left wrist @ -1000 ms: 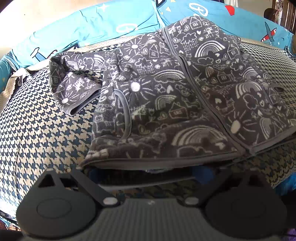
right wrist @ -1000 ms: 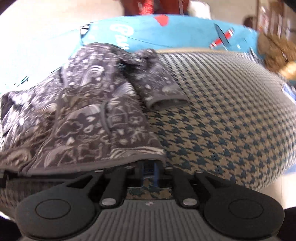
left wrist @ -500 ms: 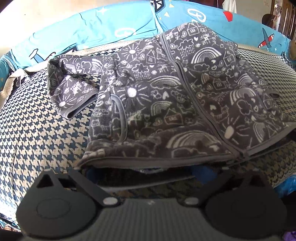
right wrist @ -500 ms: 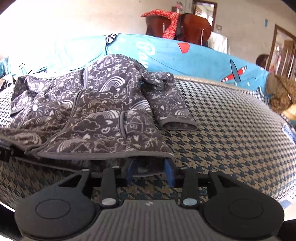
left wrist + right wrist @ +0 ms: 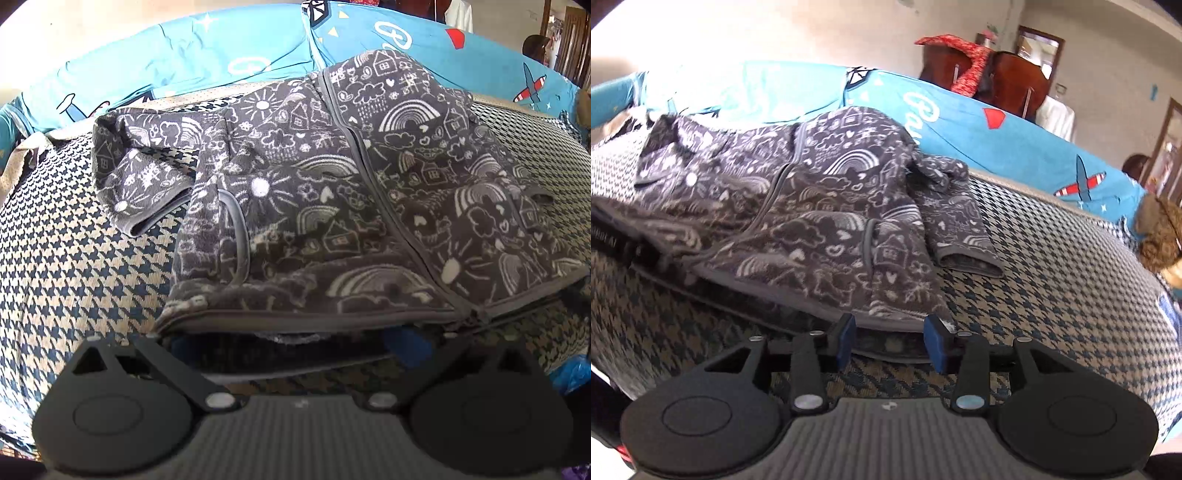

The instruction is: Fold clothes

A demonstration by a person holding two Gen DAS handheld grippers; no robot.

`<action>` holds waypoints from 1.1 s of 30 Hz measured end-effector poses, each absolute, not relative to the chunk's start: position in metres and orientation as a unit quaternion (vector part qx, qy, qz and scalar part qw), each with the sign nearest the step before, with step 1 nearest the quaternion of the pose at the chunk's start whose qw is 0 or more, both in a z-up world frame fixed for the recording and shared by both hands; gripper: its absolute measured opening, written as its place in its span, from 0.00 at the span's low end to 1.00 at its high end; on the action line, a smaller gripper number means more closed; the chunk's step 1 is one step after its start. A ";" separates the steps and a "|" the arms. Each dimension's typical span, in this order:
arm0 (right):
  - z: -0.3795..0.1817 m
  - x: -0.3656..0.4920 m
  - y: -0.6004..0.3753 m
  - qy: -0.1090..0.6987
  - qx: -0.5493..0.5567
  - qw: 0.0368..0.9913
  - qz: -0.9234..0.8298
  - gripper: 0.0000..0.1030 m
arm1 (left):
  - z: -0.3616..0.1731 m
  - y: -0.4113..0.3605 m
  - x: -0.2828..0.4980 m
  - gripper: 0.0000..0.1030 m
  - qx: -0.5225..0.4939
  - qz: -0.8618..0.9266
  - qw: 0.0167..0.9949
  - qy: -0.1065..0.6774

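A dark grey fleece jacket [image 5: 332, 206] with white doodles lies zip-up on a houndstooth bed cover [image 5: 74, 266]. One sleeve [image 5: 140, 184] is bent out at the left of the left wrist view. My left gripper [image 5: 291, 347] stands wide open at the near hem, which drapes over its fingers; one blue pad [image 5: 406, 345] shows beneath the cloth. In the right wrist view the jacket [image 5: 827, 221] spreads to the left, with its other sleeve [image 5: 960, 236] beside it. My right gripper [image 5: 890, 341] is opening at the hem corner, and its blue pads [image 5: 846, 339] stand apart from the cloth.
Blue pillows [image 5: 443, 40] printed with aeroplanes line the back of the bed. A brown plush toy [image 5: 1160, 236] sits at the right edge. Wooden chairs with a red cloth [image 5: 964, 62] stand behind. Bare houndstooth cover [image 5: 1071, 295] stretches to the right of the jacket.
My right gripper's jaws have spread apart at the hem corner, and the hand has rolled and shifted sideways. The left gripper and the jacket have hardly moved.
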State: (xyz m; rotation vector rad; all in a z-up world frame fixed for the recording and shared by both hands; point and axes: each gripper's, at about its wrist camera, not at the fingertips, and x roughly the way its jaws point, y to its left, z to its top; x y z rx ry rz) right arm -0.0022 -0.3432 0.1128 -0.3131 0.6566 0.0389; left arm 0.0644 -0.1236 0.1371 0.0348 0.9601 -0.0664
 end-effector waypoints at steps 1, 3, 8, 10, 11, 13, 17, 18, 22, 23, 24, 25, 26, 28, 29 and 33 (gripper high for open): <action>0.111 -0.002 -0.341 0.322 -0.160 0.933 0.018 0.45 | 0.137 -0.123 0.064 1.00 0.015 -0.032 0.886 0.461; 0.108 0.000 -0.339 0.323 -0.173 0.930 0.015 0.45 | 0.138 -0.123 0.065 1.00 0.013 -0.032 0.887 0.460; 0.099 0.008 -0.333 0.323 -0.201 0.925 0.011 0.45 | 0.136 -0.125 0.065 1.00 0.016 -0.034 0.885 0.464; 0.095 0.013 -0.331 0.317 -0.214 0.924 0.007 0.45 | 0.135 -0.126 0.064 1.00 0.019 -0.037 0.884 0.466; 0.093 0.015 -0.329 0.315 -0.221 0.923 0.003 0.45 | 0.135 -0.126 0.064 1.00 0.020 -0.038 0.883 0.466; 0.090 0.020 -0.329 0.314 -0.226 0.922 -0.003 0.44 | 0.134 -0.128 0.063 1.00 0.023 -0.039 0.882 0.468; 0.088 0.025 -0.333 0.316 -0.207 0.926 -0.012 0.11 | 0.132 -0.132 0.058 1.00 0.031 -0.053 0.880 0.472; 0.089 0.025 -0.335 0.317 -0.198 0.928 -0.013 0.08 | 0.132 -0.134 0.056 1.00 0.035 -0.058 0.879 0.472; 0.096 0.023 -0.343 0.306 -0.162 0.938 -0.029 0.03 | 0.132 -0.144 0.046 1.00 0.043 -0.085 0.878 0.470; 0.098 0.022 -0.346 0.303 -0.151 0.940 -0.035 0.03 | 0.131 -0.146 0.043 1.00 0.044 -0.093 0.877 0.469; 0.100 0.022 -0.350 0.302 -0.140 0.942 -0.041 0.02 | 0.131 -0.148 0.040 1.00 0.046 -0.101 0.877 0.468; 0.101 0.022 -0.353 0.303 -0.126 0.943 -0.049 0.02 | 0.131 -0.150 0.037 1.00 0.048 -0.110 0.876 0.467; 0.103 0.023 -0.357 0.304 -0.113 0.944 -0.057 0.02 | 0.131 -0.152 0.034 1.00 0.049 -0.120 0.875 0.466; 0.105 0.025 -0.364 0.306 -0.091 0.944 -0.079 0.02 | 0.130 -0.156 0.029 1.00 0.054 -0.135 0.874 0.464; 0.106 0.026 -0.368 0.308 -0.080 0.944 -0.093 0.02 | 0.130 -0.157 0.028 1.00 0.055 -0.141 0.873 0.464; 0.104 0.033 -0.385 0.338 -0.030 0.932 -0.128 0.02 | 0.131 -0.155 0.024 1.00 0.041 -0.153 0.871 0.465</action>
